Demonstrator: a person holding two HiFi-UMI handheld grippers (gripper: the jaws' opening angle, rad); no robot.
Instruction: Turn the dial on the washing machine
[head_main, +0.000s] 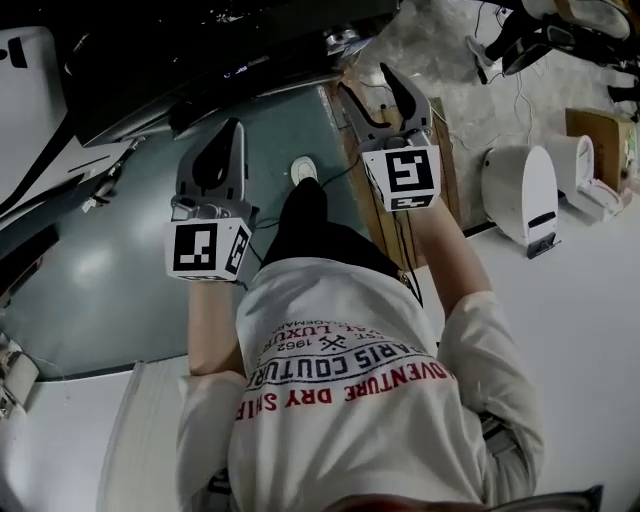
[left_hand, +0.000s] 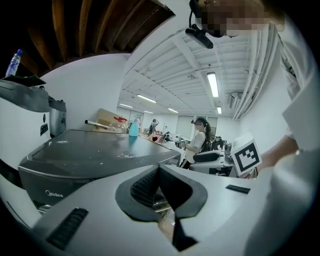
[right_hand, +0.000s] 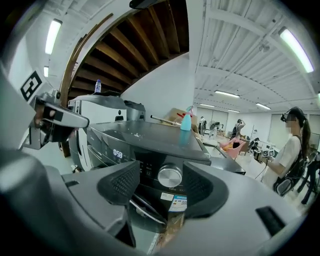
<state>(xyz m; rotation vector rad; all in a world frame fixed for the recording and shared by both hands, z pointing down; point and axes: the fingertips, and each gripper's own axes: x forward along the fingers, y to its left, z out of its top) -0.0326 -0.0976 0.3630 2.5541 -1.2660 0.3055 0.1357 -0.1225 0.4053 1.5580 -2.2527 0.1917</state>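
In open air short of the dial (right_hand: 170, 176), right tool (head_main: 364, 80) released, left tool (left_hand: 158, 171) clenched.

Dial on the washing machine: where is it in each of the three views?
Head view: not in it.
Left gripper view: not in it; only the washing machine, its side and top, shows.
Right gripper view: dial at lower centre, on the machine's front panel.
Shared landmark: blue spray bottle on the machine's top, in both gripper views.

Silver dial (right_hand: 170, 176) on dark grey washing machine (right_hand: 145, 135); bottle (right_hand: 186, 121) seemingly turquoise.
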